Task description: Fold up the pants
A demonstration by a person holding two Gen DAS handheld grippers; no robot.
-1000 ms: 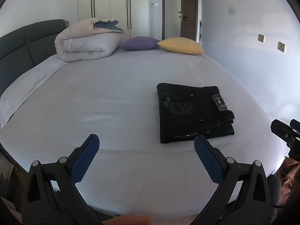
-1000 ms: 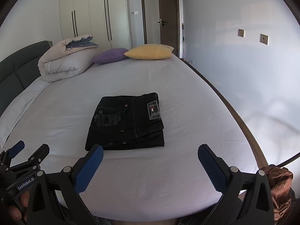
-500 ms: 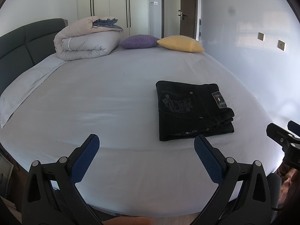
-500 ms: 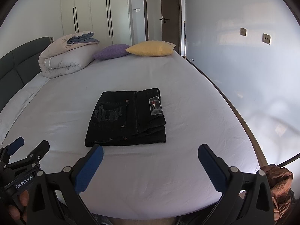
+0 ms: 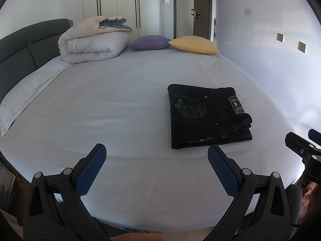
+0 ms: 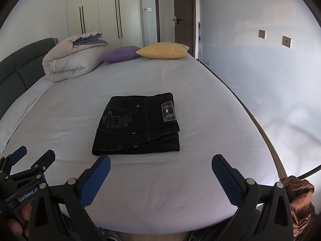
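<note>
Left tool [image 5: 156, 168], right tool [image 6: 160, 175]: black frames, blue textured pads, silver screws, white lettering.

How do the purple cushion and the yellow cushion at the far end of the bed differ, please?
The purple cushion is darker and lies next to the folded duvet; the yellow cushion is brighter and lies nearer the door side of the bed. In the right wrist view the yellow cushion overlaps the purple cushion's edge and looks somewhat larger. Both lie flat on the sheet, far beyond the folded black jeans.
</note>
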